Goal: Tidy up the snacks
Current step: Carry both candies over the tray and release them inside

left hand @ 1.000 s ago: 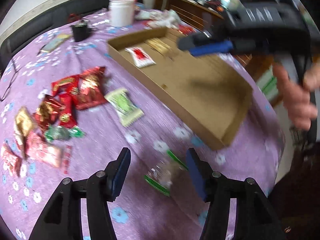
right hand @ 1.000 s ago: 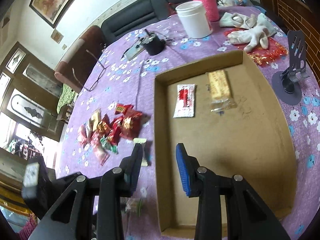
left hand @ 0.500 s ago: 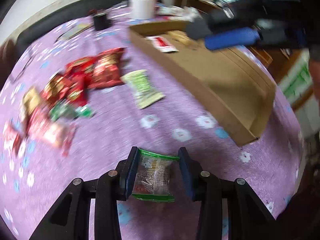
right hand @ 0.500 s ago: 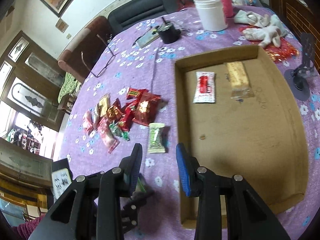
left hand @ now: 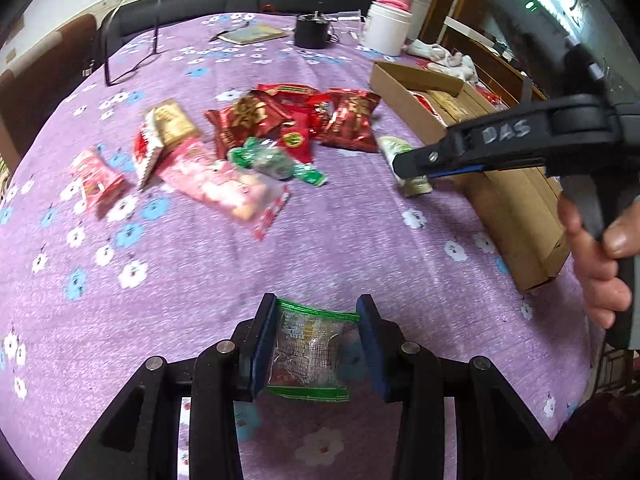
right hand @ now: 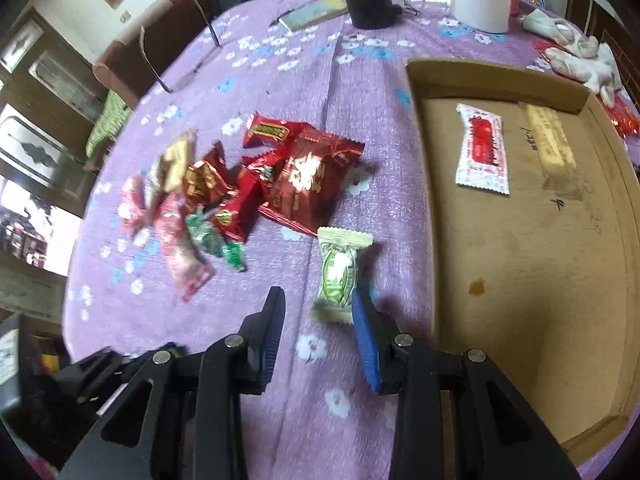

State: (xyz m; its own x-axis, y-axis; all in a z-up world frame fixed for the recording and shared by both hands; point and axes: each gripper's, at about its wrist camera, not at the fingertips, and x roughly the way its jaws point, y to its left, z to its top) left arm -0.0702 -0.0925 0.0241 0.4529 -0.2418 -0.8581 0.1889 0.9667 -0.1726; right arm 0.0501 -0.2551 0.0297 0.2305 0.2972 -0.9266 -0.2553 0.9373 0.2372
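The left gripper (left hand: 316, 344), spread wide a second ago, now pinches a crinkly clear green-edged packet (left hand: 308, 354) at bottom centre, while the right gripper (right hand: 316, 334) stays empty, fingers parted.

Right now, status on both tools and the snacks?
Left tool shut on green-edged clear packet. Right tool open, nothing gripped, over pale green candy. Cardboard tray holds two snacks; pile on the cloth, path clear.

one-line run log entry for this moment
left gripper: shut on green-edged packet | right gripper: open over pale green candy | box: two snacks
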